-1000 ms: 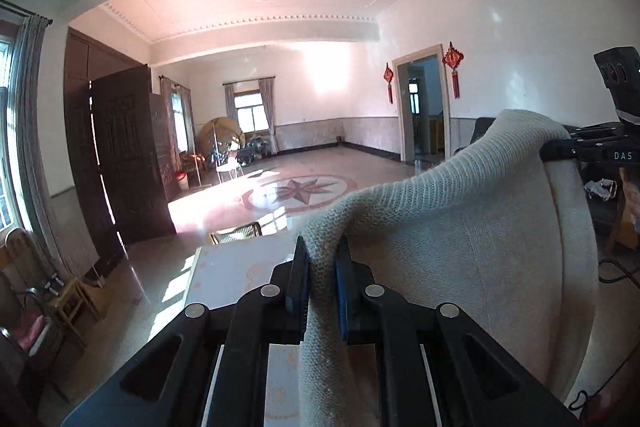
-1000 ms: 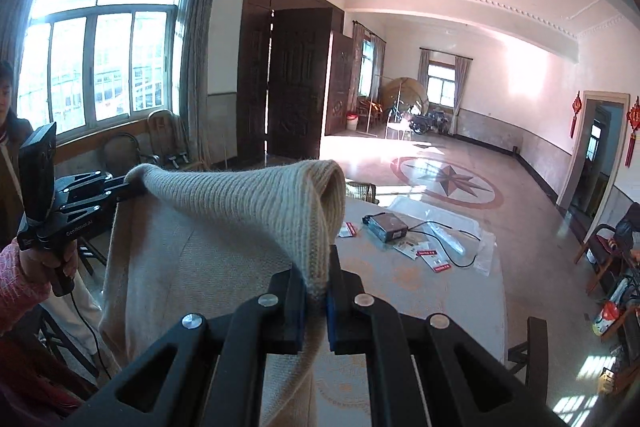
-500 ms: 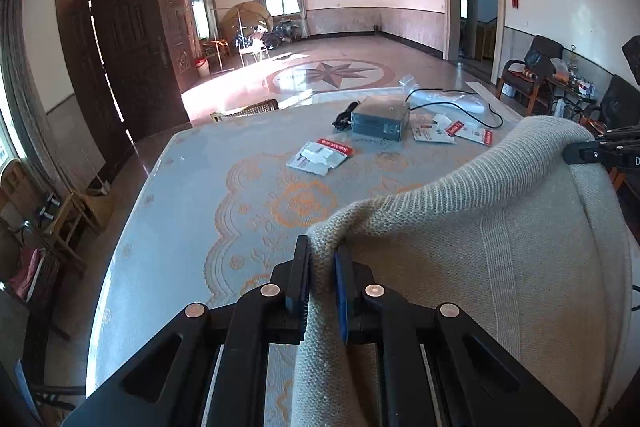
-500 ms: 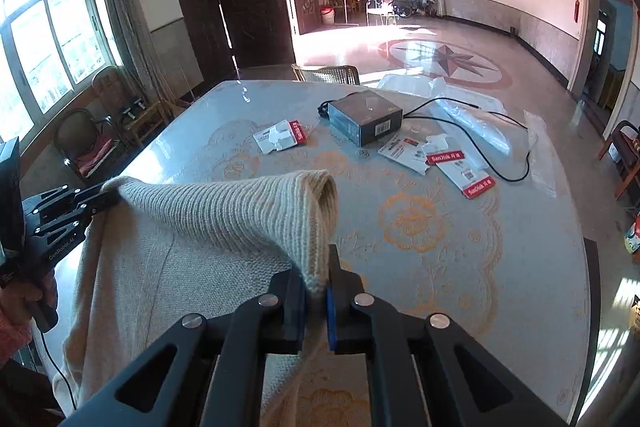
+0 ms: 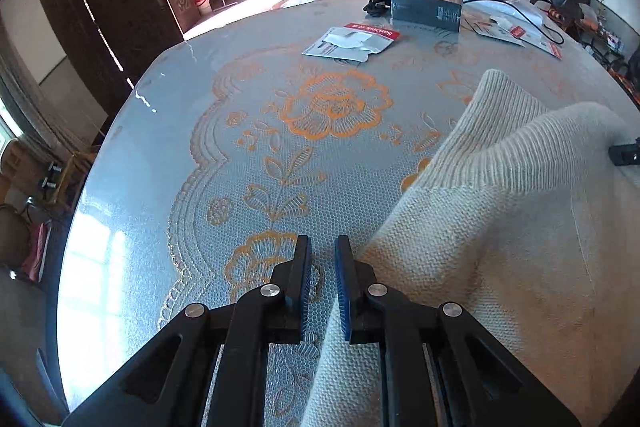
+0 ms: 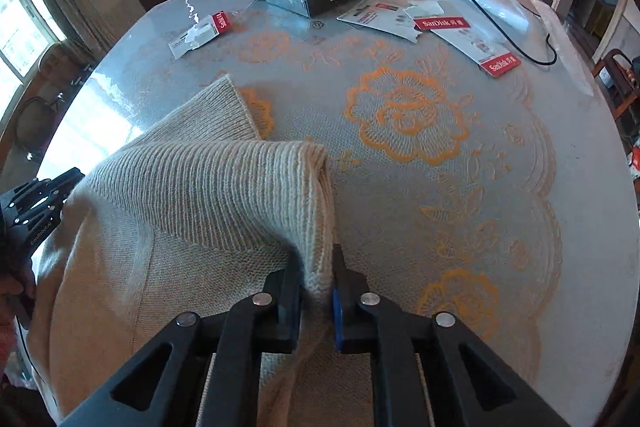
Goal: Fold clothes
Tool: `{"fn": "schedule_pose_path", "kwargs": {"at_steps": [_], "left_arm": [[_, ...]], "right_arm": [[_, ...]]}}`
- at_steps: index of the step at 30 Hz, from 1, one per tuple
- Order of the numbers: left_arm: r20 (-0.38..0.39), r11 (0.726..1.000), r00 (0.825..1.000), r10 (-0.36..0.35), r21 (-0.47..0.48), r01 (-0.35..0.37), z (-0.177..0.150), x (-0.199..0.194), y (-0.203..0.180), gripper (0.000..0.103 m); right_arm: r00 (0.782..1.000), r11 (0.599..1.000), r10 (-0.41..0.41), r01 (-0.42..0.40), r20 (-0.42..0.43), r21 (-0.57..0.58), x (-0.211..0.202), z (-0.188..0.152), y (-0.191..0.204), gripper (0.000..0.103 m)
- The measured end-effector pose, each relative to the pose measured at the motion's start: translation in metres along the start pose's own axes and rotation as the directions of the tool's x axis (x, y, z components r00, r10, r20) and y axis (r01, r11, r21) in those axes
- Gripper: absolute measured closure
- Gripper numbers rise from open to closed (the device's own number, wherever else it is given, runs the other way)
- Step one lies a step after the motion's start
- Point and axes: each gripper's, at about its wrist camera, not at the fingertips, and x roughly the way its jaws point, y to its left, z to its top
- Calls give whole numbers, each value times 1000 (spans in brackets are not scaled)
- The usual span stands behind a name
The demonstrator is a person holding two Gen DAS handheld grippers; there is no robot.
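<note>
Both grippers dropped from mid-air, sweater (image 5: 500,227) now on table (image 5: 248,155) | left gripper (image 5: 322,267) opening, empty, knit just right | right gripper (image 6: 316,267) opening, hem between jaws | step: lay-down; next: regrip sleeve

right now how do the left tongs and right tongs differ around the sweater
The left tongs show only tablecloth between their tips; the right tongs have a ribbed sweater fold between theirs. The sweater lies right of the left tongs, left of the right tongs. Shared: both pairs of jaws are opening, pointing down at the tablecloth.
</note>
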Motion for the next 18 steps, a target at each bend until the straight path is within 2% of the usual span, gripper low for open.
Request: {"fn": "schedule_pose_path", "kwargs": {"at_steps": [4,7,9,10,11,14,17,18], "left_arm": [[5,1000,1000,-17,24,16,-2,-10,3,83],[59,999,998,-31,22,30,-7,-35,13,79],[103,998,993,-63,25,61,-10,-56,19,68],[124,997,990,-70,32,67,-12,-67,21,54],[143,997,987,-74,41,69,-14,-78,22,45],[197,994,975,-100,56,91,-17,-111,20,39],[218,989,965,-145,66,134,-26,-139,11,26],[225,987,962,-152,75,139,-31,-146,7,25]], "right_arm": [[998,993,56,-56,2,104,-16,-7,-18,80],[993,980,82,-97,89,176,-58,-23,-39,76],[984,978,69,-99,162,184,-96,-41,-48,76],[981,980,49,-84,188,179,-117,-52,-50,76],[976,982,29,-68,214,175,-138,-63,-52,74],[966,986,-33,-11,256,167,-194,-89,-50,67],[965,987,-70,30,254,156,-234,-121,-41,63],[967,988,-79,44,244,148,-244,-132,-34,62]]}}
